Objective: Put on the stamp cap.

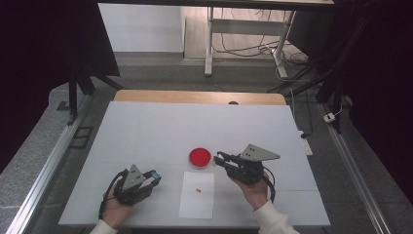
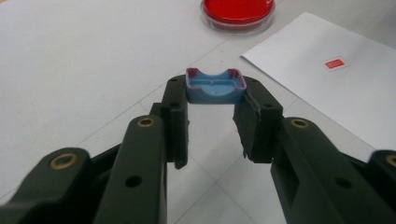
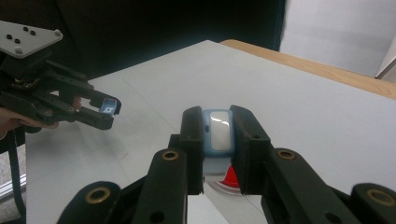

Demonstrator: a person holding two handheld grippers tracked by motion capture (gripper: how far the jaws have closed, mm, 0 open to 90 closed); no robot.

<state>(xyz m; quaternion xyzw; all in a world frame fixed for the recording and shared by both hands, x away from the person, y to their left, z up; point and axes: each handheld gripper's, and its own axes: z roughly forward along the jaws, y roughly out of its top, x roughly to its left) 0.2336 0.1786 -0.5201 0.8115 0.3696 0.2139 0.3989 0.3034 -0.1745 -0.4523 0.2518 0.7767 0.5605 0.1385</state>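
My left gripper [image 2: 215, 93] is shut on a small blue tray-shaped piece [image 2: 215, 85] with a pinkish rim, held crosswise at the jaw tips. In the high view that left gripper [image 1: 155, 177] hovers at the front left of the table, pointing right. My right gripper [image 3: 218, 117] is shut on a light blue rectangular piece [image 3: 218, 130] with a pale window. In the high view the right gripper [image 1: 218, 157] points left, its tips just right of a red round dish [image 1: 200, 157]. The right gripper view also has the left gripper [image 3: 106, 111] at its left, apart from mine.
A white paper sheet [image 1: 197, 194] with a small red square [image 1: 198, 190] lies between the hands near the front edge. The white table top [image 1: 160, 126] stretches back to a wooden strip [image 1: 195, 96]. Metal rails run along both sides.
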